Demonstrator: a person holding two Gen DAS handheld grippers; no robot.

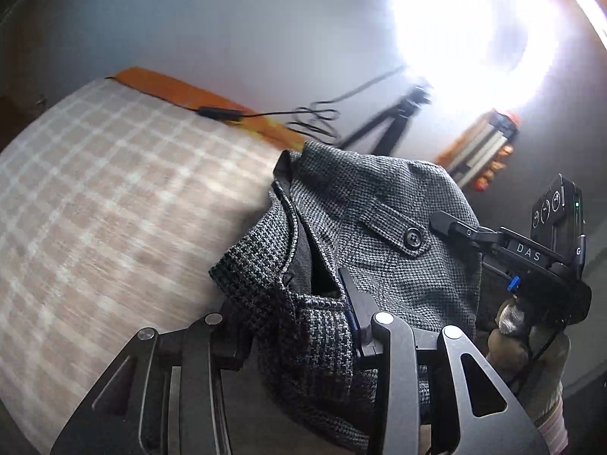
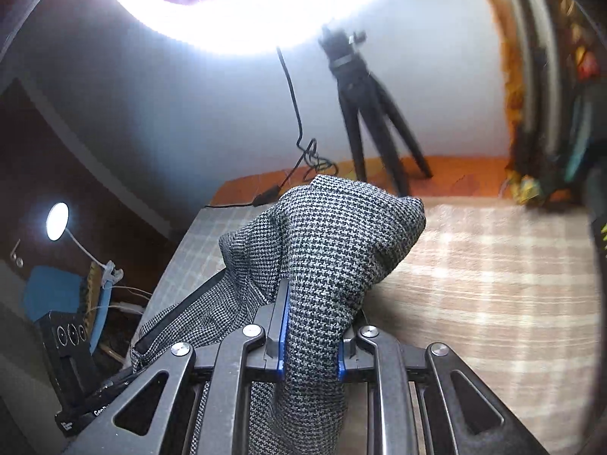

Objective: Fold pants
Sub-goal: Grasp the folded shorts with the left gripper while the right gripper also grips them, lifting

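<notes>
pants [image 1: 383, 227] hang pinched in two tools, left tool [image 1: 303, 326] and right tool [image 2: 311, 345].

The pants [image 1: 379, 235] are a grey and black houndstooth weave, with a black button [image 1: 413, 236] on a flap and a dark lining at the opening. The bedcover [image 1: 114, 197] is tan with a pale checked grid; an orange strip [image 1: 178, 91] borders it. The right gripper's fingers [image 2: 281, 326] are black with blue pads. The tripod [image 2: 375, 113] is black and the wall [image 2: 189, 106] white.
</notes>
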